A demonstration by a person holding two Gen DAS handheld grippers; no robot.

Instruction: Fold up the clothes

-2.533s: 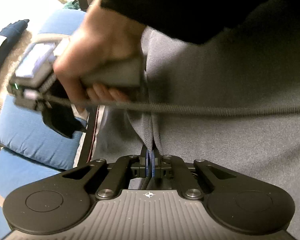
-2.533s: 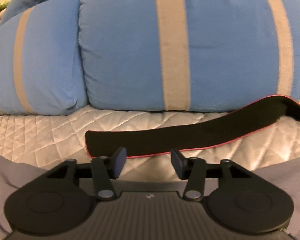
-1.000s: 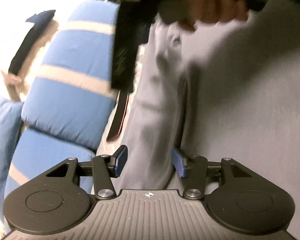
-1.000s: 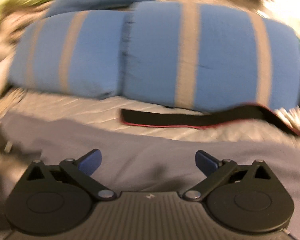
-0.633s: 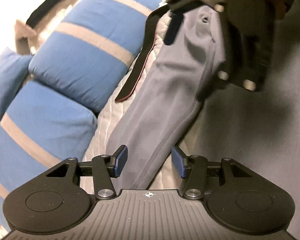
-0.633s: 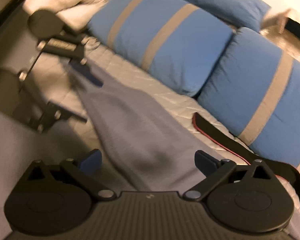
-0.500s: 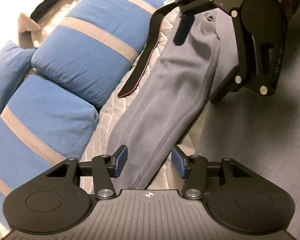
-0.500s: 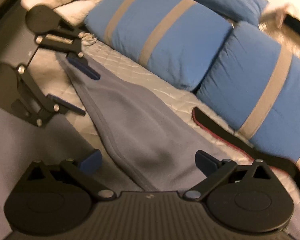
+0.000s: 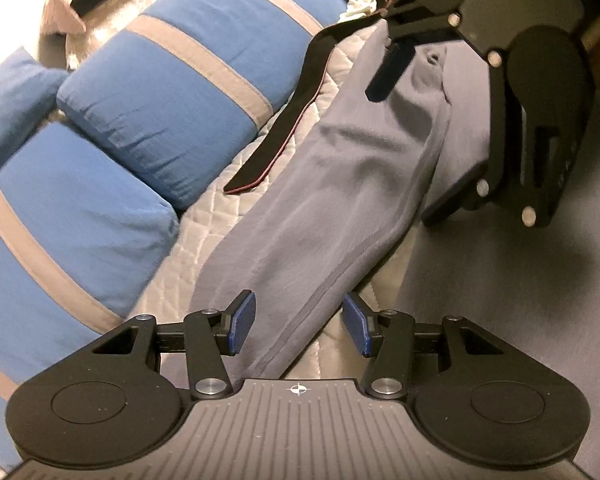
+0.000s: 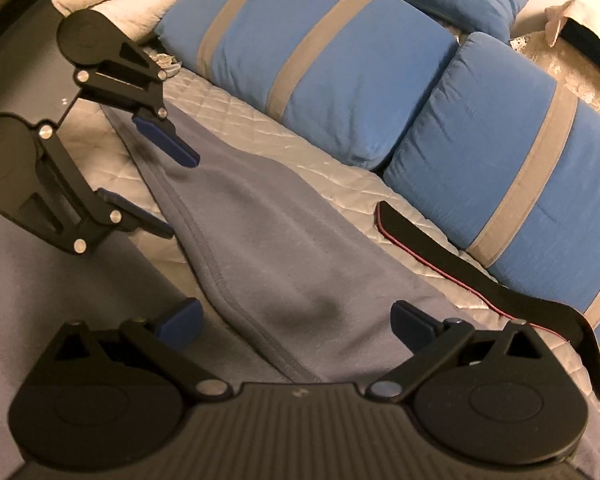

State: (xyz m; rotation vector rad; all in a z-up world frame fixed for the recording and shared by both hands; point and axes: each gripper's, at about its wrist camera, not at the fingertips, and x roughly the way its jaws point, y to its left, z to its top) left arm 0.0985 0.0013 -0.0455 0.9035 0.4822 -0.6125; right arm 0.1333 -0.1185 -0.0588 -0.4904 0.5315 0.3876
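Between each open, empty hand-held gripper's jaws, grey sleeve, untouched.

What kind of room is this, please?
Probably a bedroom: blue striped pillows lie on a quilted bed cover, with a grey garment spread out beside them.

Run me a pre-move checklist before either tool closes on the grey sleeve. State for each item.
1. Left tool open, sleeve end between its pads: ok.
2. Right tool open wide, straddling the grey sleeve: ok.
3. Sleeve lying flat: not ok, wrinkled near the right tool.
4. Black strap clear of the sleeve: ok, lies apart on the quilted cover.
5. Blue striped pillows clear of the sleeve: ok.
6. Rest of the garment spread flat: cannot tell.
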